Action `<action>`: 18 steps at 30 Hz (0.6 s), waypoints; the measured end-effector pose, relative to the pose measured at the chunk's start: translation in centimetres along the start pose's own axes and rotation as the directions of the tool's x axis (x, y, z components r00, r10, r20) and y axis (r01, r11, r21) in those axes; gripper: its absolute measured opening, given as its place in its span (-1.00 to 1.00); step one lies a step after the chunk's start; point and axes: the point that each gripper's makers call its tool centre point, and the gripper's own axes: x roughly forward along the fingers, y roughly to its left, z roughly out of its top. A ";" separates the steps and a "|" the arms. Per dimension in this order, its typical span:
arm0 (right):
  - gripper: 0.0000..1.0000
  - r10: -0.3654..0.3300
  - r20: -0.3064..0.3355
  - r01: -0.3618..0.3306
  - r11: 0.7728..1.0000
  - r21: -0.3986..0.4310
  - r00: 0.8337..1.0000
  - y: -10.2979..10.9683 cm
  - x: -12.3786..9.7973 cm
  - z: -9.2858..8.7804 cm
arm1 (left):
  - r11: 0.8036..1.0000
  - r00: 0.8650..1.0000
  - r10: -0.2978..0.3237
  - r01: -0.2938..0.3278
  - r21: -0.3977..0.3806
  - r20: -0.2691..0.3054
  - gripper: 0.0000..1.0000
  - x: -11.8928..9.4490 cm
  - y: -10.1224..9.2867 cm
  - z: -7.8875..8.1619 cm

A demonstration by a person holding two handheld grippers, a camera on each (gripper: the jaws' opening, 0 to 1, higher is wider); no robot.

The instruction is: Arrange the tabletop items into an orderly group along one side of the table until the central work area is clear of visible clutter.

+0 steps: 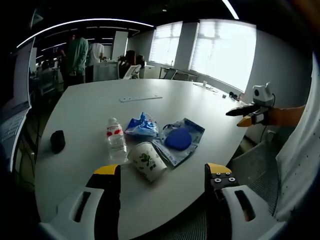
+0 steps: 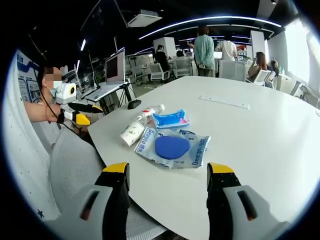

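Note:
A clear water bottle (image 1: 116, 137) with a red label stands near the table's edge. Against it a white paper cup (image 1: 147, 160) lies on its side. A crumpled blue packet (image 1: 142, 125) sits behind them. A blue round pad (image 1: 178, 138) rests on a printed plastic bag (image 1: 192, 132). My left gripper (image 1: 162, 171) is open, just short of the cup, holding nothing. In the right gripper view the bag (image 2: 197, 150), pad (image 2: 171, 146), packet (image 2: 170, 120), cup (image 2: 132, 133) and bottle (image 2: 148, 112) lie ahead of my open, empty right gripper (image 2: 168, 171).
A black mouse (image 1: 58, 141) lies at the table's left side and a white strip (image 1: 141, 98) farther back. The right gripper (image 1: 248, 111) hovers off the table's edge. A grey mesh chair (image 2: 75, 165) stands below, a laptop (image 2: 114, 67) beyond, and people at the back.

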 end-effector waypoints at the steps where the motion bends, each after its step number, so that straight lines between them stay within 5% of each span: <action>1: 0.23 0.000 0.000 0.000 1.000 -0.001 1.000 0.0 0.0 0.0 | 1.000 1.000 0.000 0.000 0.001 0.000 0.37 0.0 0.0 0.0; 18: 0.23 -0.002 0.001 0.002 1.000 -0.002 1.000 -0.1 0.1 0.1 | 1.000 1.000 -0.001 0.001 0.007 0.000 0.37 0.2 0.0 0.2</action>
